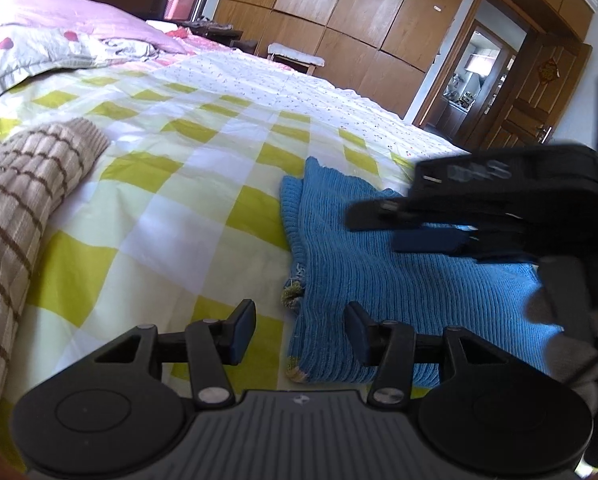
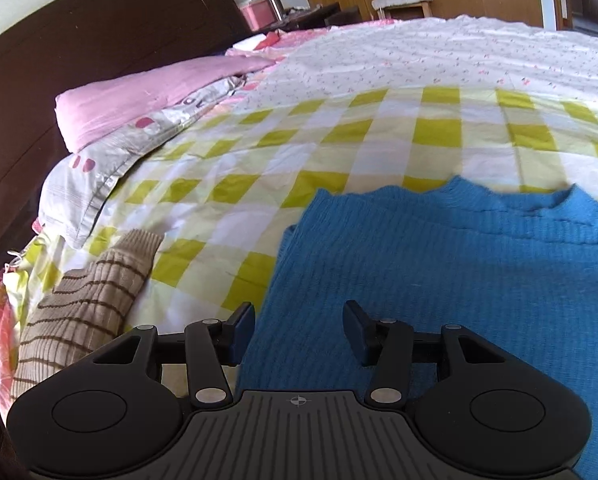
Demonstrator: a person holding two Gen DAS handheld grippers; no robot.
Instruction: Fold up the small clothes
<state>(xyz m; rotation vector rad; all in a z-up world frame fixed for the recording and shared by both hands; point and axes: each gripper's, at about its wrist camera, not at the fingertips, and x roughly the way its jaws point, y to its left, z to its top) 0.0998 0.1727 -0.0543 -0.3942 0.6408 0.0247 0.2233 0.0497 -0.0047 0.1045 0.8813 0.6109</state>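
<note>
open tool (image 2: 299, 332), blue sweater (image 2: 439, 272), checked bedspread (image 2: 299, 160)

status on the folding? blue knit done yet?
Blue knit lies folded over on the checked bedspread, so partly or fully done. Nothing is in hand: left gripper and right gripper are open above it. Striped beige knit looks untouched.

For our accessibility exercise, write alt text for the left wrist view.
A folded blue knit garment lies on a yellow-checked bedsheet, with the open left gripper over its near edge and the right gripper above it. A beige striped knit lies at left.
</note>
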